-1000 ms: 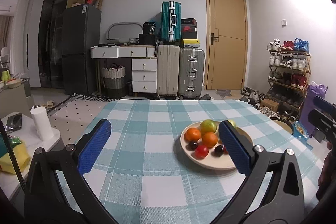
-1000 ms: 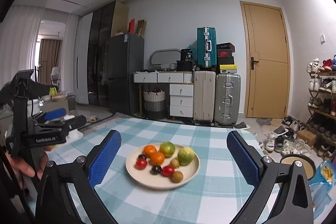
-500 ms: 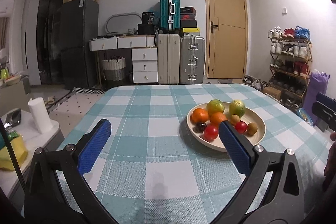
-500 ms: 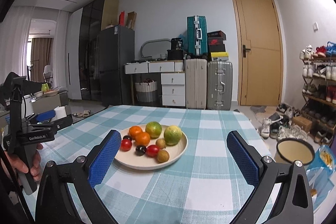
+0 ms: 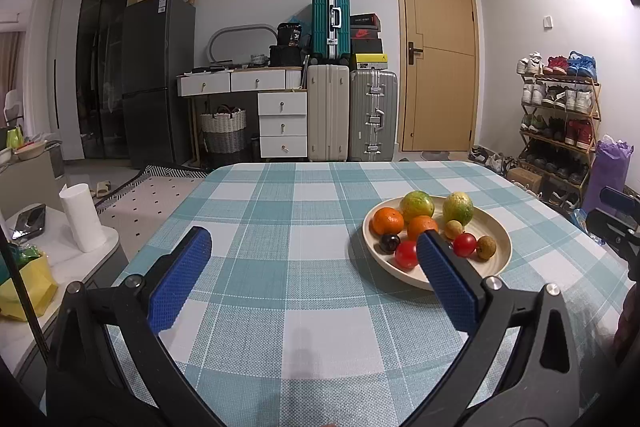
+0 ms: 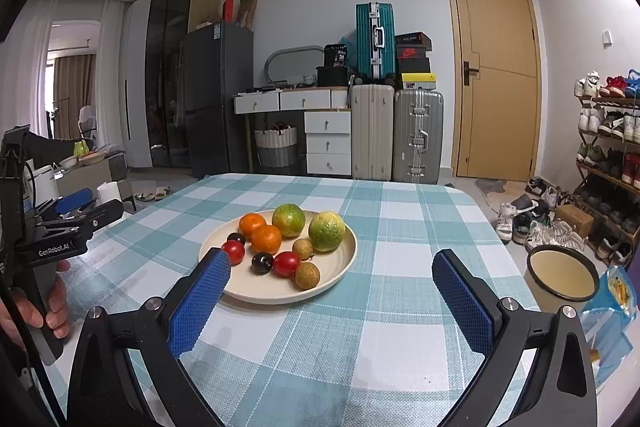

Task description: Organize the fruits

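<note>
A cream plate (image 6: 340,269) (image 5: 502,245) on the checked tablecloth holds two oranges (image 6: 266,239), two green citrus fruits (image 6: 327,231), red tomatoes (image 6: 286,264), dark plums (image 6: 262,262) and small brown longans (image 6: 307,275). My right gripper (image 6: 332,291) is open, just in front of the plate and a little to its right, nothing between its blue pads. My left gripper (image 5: 312,267) is open over bare cloth, with its right pad (image 5: 446,281) in front of the plate's near left rim. In the right wrist view the left gripper (image 6: 76,211) shows at far left, held by a hand.
The table (image 6: 400,327) with the teal checked cloth has bare room in front and to the left of the plate. A round bin (image 6: 562,277) and a blue bag (image 6: 612,303) sit beside the table's right edge. A side table with a paper roll (image 5: 82,219) stands left.
Both grippers have tilted down and come closer to the table, so the plate looks larger and nearer. In the right wrist view it has shifted left. Neither gripper has taken hold of anything.
</note>
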### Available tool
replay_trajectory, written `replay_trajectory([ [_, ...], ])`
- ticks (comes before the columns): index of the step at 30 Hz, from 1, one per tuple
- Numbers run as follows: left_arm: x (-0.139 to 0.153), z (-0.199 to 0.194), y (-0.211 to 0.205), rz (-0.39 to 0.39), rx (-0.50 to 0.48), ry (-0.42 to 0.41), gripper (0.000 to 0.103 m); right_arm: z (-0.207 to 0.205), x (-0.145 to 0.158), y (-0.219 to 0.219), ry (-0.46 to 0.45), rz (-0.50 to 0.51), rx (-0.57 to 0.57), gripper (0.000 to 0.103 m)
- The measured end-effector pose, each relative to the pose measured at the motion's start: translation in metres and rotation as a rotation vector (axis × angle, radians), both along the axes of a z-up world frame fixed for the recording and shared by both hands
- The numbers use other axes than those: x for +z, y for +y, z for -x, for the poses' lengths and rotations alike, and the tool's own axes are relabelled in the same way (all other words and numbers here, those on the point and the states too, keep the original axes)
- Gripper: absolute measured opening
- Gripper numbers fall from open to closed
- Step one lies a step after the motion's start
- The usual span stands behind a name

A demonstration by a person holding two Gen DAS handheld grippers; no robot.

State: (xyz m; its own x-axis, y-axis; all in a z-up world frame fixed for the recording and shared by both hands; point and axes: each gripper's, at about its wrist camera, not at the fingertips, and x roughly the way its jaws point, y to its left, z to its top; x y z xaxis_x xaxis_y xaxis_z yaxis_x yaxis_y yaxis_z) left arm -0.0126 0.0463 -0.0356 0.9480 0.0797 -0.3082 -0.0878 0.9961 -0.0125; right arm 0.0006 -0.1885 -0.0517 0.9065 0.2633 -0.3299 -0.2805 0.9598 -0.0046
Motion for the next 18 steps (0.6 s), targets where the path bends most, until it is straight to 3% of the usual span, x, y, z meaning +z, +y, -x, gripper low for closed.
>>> replay_trajectory([
  [18, 0.0000, -0.0004, -0.0003, 0.000, 0.001, 0.000, 0.102, 0.0031, 0.0006, 0.0016, -0.011, 0.003, 0.003, 0.103],
])
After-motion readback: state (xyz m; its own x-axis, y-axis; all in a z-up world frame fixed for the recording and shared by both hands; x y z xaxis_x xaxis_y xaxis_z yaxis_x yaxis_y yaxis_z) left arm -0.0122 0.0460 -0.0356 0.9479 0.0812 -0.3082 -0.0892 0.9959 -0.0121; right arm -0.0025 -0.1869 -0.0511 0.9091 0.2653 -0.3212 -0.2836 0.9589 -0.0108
